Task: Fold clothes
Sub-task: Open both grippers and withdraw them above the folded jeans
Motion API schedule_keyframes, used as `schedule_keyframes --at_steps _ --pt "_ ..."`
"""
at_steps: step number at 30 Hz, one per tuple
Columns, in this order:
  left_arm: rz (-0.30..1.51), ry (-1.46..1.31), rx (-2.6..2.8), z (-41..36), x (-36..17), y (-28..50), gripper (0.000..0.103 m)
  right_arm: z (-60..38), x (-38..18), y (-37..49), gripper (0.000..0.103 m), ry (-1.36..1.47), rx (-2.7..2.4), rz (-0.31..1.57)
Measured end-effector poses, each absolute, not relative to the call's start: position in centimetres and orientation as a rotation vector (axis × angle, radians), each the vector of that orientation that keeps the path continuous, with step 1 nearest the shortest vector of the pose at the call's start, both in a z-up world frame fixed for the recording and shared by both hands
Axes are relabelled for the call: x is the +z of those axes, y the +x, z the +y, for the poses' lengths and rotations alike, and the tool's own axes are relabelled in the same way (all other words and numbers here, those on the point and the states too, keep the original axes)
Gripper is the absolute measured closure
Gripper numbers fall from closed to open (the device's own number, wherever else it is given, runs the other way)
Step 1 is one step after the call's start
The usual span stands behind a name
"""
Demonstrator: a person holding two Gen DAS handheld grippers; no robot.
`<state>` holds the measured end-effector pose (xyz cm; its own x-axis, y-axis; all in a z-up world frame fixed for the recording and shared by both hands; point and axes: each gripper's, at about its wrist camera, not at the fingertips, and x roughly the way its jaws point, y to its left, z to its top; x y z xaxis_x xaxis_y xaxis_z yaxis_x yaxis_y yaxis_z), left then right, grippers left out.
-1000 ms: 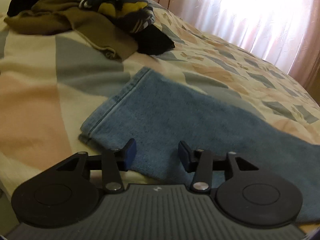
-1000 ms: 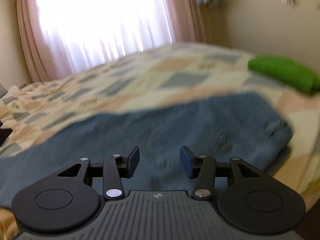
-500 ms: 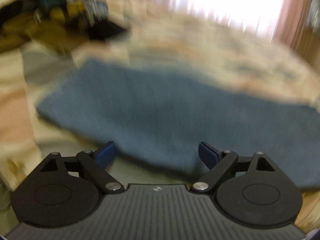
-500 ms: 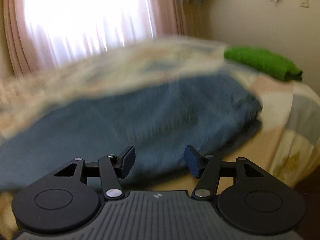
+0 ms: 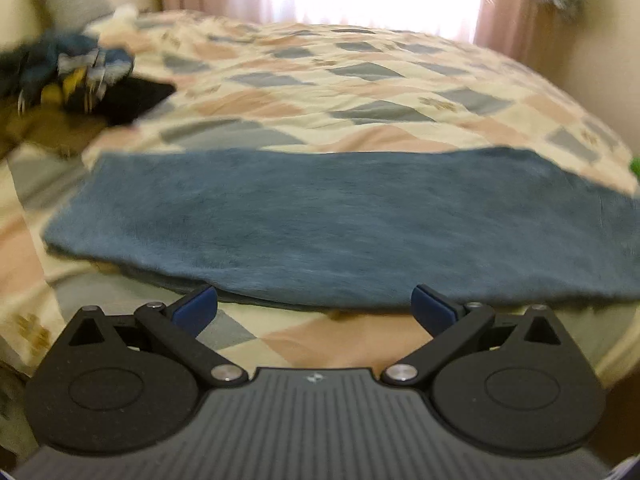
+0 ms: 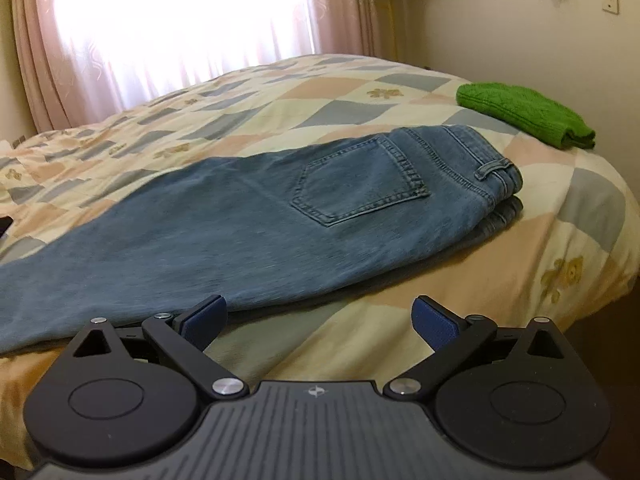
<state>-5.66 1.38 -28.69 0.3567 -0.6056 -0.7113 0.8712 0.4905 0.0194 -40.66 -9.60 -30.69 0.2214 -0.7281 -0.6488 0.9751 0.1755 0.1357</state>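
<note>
Blue jeans (image 5: 320, 224) lie flat on the bed, folded lengthwise, legs to the left and waist to the right. In the right wrist view the jeans (image 6: 280, 224) show a back pocket and the waistband at the right end. My left gripper (image 5: 314, 308) is open and empty, just short of the jeans' near edge. My right gripper (image 6: 319, 318) is open and empty, at the near edge of the jeans close to the seat.
The patchwork bedspread (image 5: 360, 92) covers the bed. A pile of dark and olive clothes (image 5: 76, 80) lies at the far left. A folded green garment (image 6: 524, 114) lies beyond the waistband. Curtains (image 6: 168, 20) hang behind. The bed's edge (image 6: 600, 280) drops off at right.
Both grippers opened wide and pulled back from the jeans toward the near bed edge. The left view swung right, from the leg hem to the whole length.
</note>
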Motion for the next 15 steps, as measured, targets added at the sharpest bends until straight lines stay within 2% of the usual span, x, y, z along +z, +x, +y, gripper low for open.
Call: schedule_keyframes --at_steps 8,15 --pt "0.634 0.438 -1.057 3.2 -25.4 -9.5 0.001 -5.4 -27.1 -40.4 0.000 0.581 -1.242 0.411" --pt "0.627 0.443 -1.051 4.8 -24.1 -10.4 0.001 -3.6 -25.3 -40.1 0.000 0.462 -1.252 0.490"
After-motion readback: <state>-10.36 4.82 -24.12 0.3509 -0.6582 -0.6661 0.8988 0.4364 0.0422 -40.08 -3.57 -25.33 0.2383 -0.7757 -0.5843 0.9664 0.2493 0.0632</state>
